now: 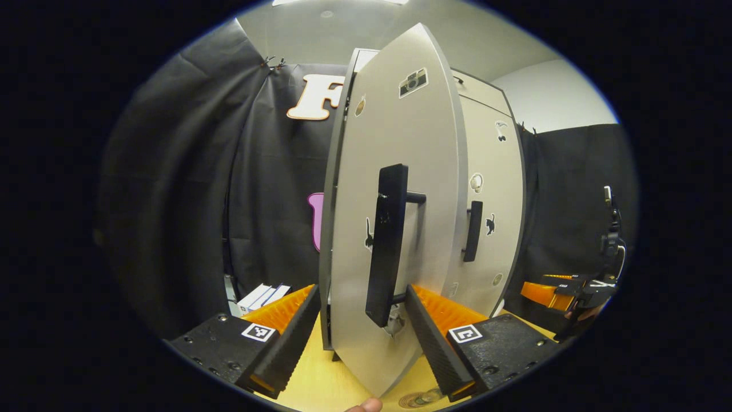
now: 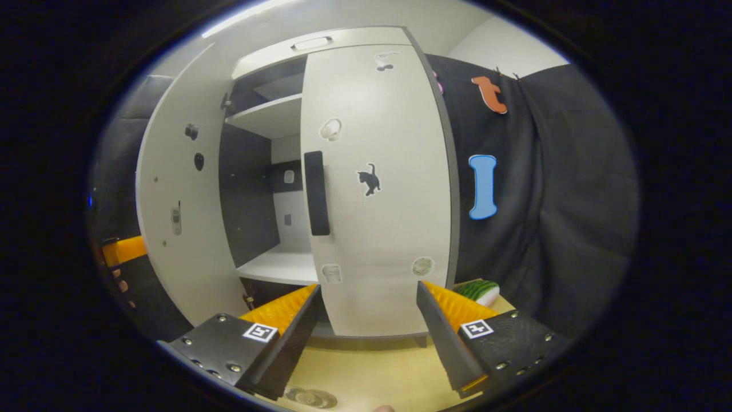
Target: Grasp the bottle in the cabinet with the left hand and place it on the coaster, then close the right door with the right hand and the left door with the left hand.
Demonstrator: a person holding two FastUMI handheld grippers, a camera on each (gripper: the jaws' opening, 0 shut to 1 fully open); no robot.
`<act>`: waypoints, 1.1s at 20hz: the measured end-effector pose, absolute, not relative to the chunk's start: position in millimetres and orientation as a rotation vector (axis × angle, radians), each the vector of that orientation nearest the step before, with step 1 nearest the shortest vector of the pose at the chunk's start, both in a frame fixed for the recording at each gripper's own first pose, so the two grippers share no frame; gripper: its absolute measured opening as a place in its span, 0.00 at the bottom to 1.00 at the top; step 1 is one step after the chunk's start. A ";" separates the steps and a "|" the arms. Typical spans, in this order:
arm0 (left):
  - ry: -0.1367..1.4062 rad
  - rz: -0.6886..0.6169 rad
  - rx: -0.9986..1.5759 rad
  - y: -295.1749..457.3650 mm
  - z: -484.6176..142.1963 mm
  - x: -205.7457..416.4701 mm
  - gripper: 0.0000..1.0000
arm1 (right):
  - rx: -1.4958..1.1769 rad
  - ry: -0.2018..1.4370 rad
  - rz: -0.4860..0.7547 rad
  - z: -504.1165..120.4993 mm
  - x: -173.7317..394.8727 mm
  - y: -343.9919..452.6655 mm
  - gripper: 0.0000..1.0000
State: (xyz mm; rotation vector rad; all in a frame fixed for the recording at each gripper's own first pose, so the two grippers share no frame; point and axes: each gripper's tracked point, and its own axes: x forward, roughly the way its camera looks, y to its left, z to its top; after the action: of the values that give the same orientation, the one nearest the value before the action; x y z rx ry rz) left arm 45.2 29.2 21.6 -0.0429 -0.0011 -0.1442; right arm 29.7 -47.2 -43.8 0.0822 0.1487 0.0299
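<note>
The grey cabinet point(image 2: 320, 43) stands on a pale wooden table point(image 2: 366, 372). Its left door point(image 1: 394, 171) is swung partly out, edge toward me in the left gripper view. That door's black handle point(image 1: 386, 246) hangs between the spread fingers of my left gripper point(image 1: 363, 289), which is open. The right door point(image 2: 377, 189) lies flat against the cabinet front, with my right gripper point(image 2: 367, 286) open just before its lower edge. The shelves point(image 2: 274, 266) inside look bare. A round glassy thing point(image 2: 311, 396) lies on the table's near edge, perhaps the bottle on its coaster point(image 1: 420, 399); too cut off to tell.
A green striped object point(image 2: 479, 290) lies to the right of the cabinet. White boxes point(image 1: 263, 296) sit to its left. In the left gripper view the right gripper point(image 1: 572, 292) shows far right. In the right gripper view the left gripper point(image 2: 123, 250) and a hand show far left.
</note>
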 end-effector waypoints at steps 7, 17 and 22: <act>-0.005 -0.171 0.002 -17.2 18.4 69.8 0.94 | 0.102 0.151 0.012 -42.6 21.5 -68.9 1.00; 0.043 -0.175 -0.027 -73.0 4.3 139.2 1.00 | 0.168 0.111 -0.066 -21.4 17.5 -125.9 1.00; 0.026 -0.176 -0.002 -82.2 4.5 153.2 1.00 | 0.178 0.117 -0.051 -24.3 18.3 -123.5 1.00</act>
State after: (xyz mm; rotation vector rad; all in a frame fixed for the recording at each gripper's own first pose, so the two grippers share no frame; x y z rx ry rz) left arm 153.2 -82.2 4.5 -0.0024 0.0256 -0.1760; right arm 18.3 -123.5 -24.3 0.1780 0.1165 -0.0513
